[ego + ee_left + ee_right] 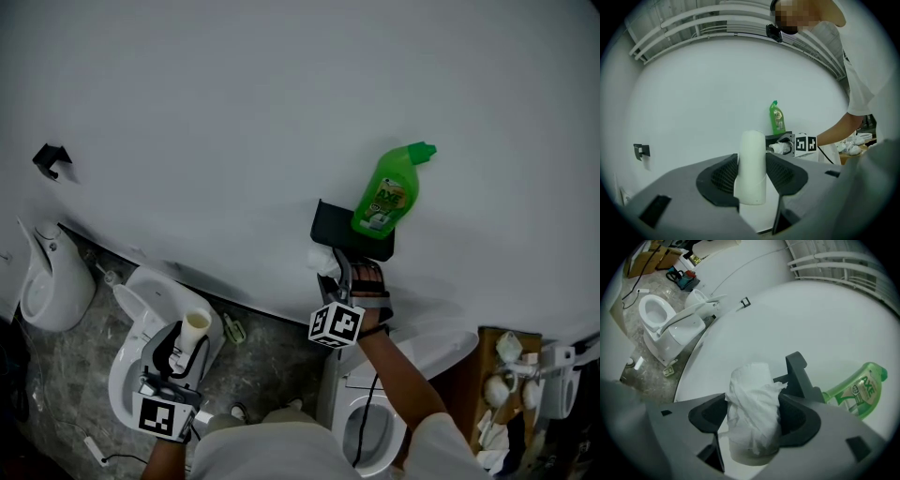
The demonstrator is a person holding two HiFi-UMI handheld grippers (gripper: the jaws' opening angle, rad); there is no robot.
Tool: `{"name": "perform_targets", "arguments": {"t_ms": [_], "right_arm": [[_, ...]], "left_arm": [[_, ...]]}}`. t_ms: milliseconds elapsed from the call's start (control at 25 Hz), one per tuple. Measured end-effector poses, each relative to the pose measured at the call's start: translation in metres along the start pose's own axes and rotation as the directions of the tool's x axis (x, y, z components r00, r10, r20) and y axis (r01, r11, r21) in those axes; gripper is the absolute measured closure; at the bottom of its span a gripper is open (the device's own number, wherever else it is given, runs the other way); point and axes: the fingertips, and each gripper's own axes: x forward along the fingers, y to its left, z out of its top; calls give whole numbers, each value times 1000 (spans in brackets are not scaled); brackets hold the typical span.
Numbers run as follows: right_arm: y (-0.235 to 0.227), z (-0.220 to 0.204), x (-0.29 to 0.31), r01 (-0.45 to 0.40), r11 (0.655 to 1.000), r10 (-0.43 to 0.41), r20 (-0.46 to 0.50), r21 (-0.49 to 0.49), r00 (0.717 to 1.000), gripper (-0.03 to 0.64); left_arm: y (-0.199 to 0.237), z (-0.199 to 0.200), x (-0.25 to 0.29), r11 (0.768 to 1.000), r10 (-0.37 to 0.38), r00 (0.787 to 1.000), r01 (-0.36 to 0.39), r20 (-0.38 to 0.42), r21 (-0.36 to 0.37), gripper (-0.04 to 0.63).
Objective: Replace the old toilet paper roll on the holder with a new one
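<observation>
One bare tube (752, 166), one paper roll (754, 408), one holder (330, 225), one bottle (389, 192).

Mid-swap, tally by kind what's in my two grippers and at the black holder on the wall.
Bare tube: 1, in the left gripper
Toilet paper roll: 1, in the right gripper
Green bottle: 1, on the holder
Black holder: 1
Total: 4

The green bottle (855, 391) reads "AXE" on its label.
</observation>
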Motion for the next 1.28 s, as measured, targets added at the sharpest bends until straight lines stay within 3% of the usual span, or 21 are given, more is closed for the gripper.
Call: {"name": "perform_targets", "arguments": {"t_ms": [320,680,920,1160,1200,1280], "right_arm": [[1,6,-29,-160,977,169,-56,139,984,283],[-21,7,-84,-54,973,75,-84,226,994,270],[6,-10,-124,-43,963,87,-157,266,984,270],[24,-17,-151,-10,908,91,-175,418,980,273],[23,-17,-156,10,895,77,-176,446,981,290],[19,-19,-166,63,863,33,-181,502,983,409]], "left_arm": [[8,8,-3,999,-42,998,42,54,-12,402],[6,8,6,989,-144,985,148,91,-32,403],[7,5,6,979,-194,975,199,105,-35,403],[8,3,3,971,-231,967,236,108,-36,403],[10,3,3,970,-234,966,239,109,-34,402],[11,6,5,969,-243,963,247,117,-26,403]]}}
